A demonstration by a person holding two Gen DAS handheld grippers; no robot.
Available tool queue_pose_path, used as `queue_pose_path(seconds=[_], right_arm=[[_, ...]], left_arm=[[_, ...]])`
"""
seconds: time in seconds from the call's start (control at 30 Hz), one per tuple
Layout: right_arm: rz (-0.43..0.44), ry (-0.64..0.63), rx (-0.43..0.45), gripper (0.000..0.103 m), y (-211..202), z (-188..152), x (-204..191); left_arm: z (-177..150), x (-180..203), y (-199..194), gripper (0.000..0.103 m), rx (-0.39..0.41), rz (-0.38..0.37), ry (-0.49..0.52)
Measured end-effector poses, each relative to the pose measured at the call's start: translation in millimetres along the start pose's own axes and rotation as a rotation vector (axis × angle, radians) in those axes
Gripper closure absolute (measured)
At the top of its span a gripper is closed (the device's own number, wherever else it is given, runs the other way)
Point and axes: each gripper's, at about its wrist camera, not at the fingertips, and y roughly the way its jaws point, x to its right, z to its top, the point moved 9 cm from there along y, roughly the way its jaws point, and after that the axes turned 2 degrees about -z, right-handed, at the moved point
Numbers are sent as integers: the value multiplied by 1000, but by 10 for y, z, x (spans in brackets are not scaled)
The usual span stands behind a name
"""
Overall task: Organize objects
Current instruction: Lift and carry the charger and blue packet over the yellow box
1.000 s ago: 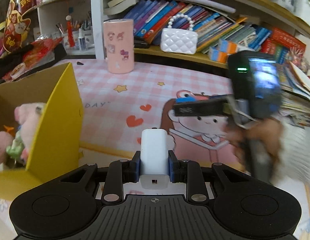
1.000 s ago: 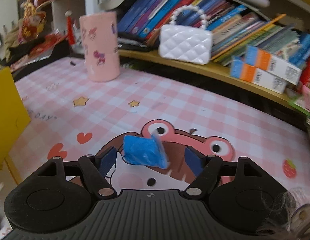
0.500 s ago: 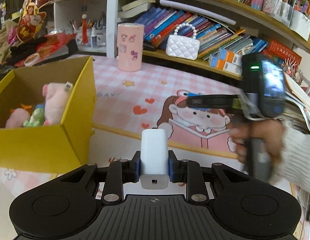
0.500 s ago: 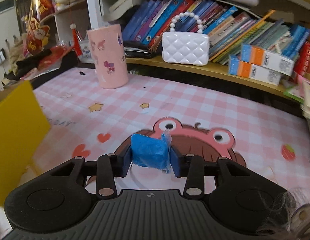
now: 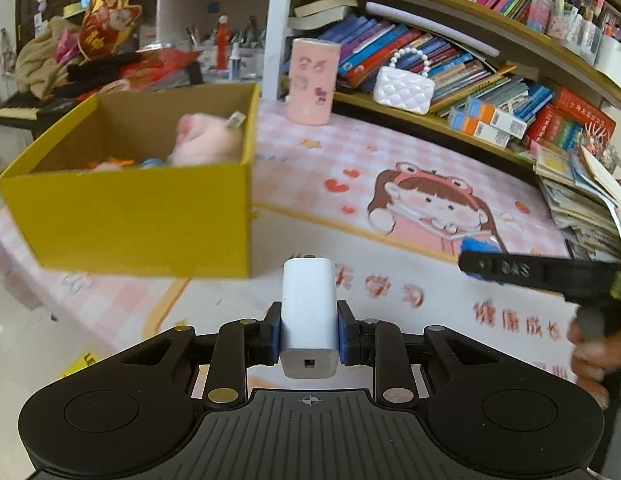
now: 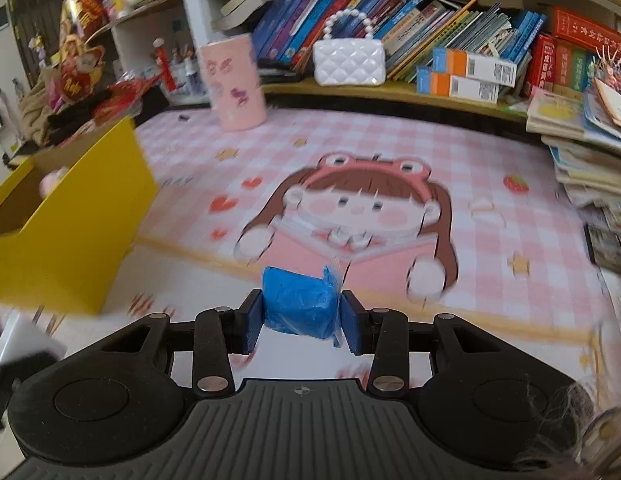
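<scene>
Two grippers, one item each: the left gripper [image 5: 309, 320] is clamped on a white charger block [image 5: 309, 312], and the right gripper [image 6: 300, 318] is squeezing a blue wrapped packet [image 6: 300, 306]. One yellow cardboard box [image 5: 150, 216] with a pink plush [image 5: 206, 140] inside. Compared to half a second ago, both have pulled back and higher above the pink checkered play mat [image 6: 470, 168]. There's one pink cup [image 6: 234, 80] and one white quilted purse [image 6: 349, 62] by messy bookshelves [image 5: 450, 60].
</scene>
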Motion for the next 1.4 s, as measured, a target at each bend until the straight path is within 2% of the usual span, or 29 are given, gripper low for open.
queue_pose_path(seconds=[0.17,0.3,0.53,0.67,0.87,1.1,1.23,1.4], right_arm=[[-9,-80,-31,65,-265,-400,-352],[-32,-134,-72,66,-300,-690,-637],[5,-161,-93,66,-413,-891,-1202],[35,-189,-95,66,-473,-993,-1579],[70,-230,-74,66,-541,-1049,-1997],[91,-233,-76,66,-548,-1096,-2289],[108,-249,-77,65,-542,-1072,-2436],[119,-261,-15,66,-601,-813,-2570]], left_arm=[[-178,-211,-184,78,-8,-31,0],[-223,-496,-368,78,6,-37,-18],[-369,-1059,-641,78,19,-2,-47],[-454,-1249,-752,78,18,-7,-56],[-475,-1507,-876,78,36,-9,-47],[-484,-1707,-941,78,51,-9,-42],[-410,-1782,-982,78,90,-7,-46],[-122,-1843,-1049,78,177,-8,-24]])
